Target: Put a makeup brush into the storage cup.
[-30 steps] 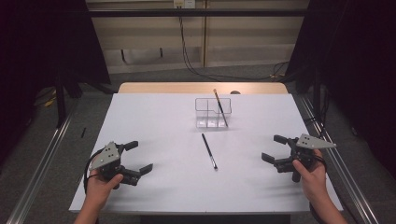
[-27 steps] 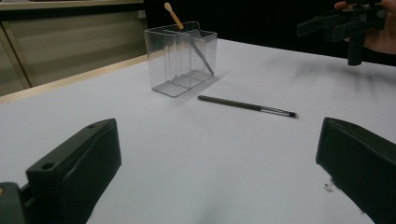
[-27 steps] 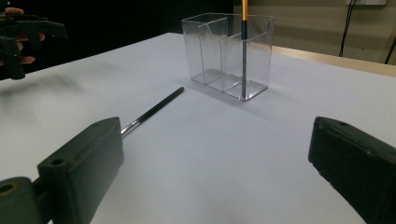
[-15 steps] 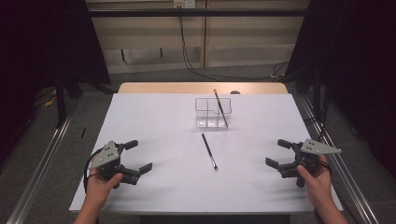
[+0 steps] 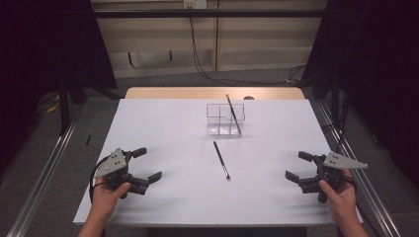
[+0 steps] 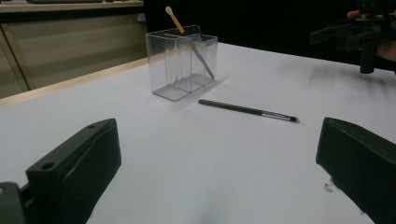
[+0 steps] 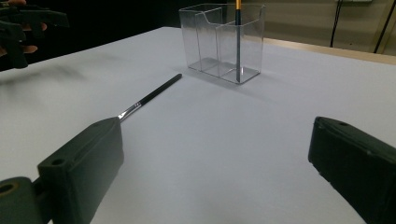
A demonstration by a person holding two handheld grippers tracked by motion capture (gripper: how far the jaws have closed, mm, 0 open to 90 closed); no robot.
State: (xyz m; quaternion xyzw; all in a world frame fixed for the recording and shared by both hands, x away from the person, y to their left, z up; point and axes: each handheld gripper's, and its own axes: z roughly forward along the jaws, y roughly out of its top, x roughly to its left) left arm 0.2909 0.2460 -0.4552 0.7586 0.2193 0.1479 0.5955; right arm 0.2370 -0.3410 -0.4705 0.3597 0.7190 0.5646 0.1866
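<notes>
Surface: one white table (image 5: 178, 128), with a wooden strip along its far edge; dark curtains are seen at both sides and a pale wall with hanging cables behind.
Brushes: two are counted.
Brush on table: one dark brush (image 5: 221, 159) is laid flat near the middle of the table, its metal-banded tip turned to the near side, touching nothing else.
Brush in holder: one brush with a yellow handle (image 5: 232, 112) is leaned upright in the right part of the holder.
Holder: one clear plastic holder (image 5: 220, 118), divided into compartments, is placed far of the flat brush, apart from it.
Grippers: two, one held in each hand.
Left gripper: the left gripper (image 5: 146, 164) is held at the near left corner, jaws spread wide and nothing between them, well apart from the flat brush.
Right gripper: the right gripper (image 5: 298, 166) is held at the near right edge, jaws likewise spread and empty, well apart from the brush.
</notes>
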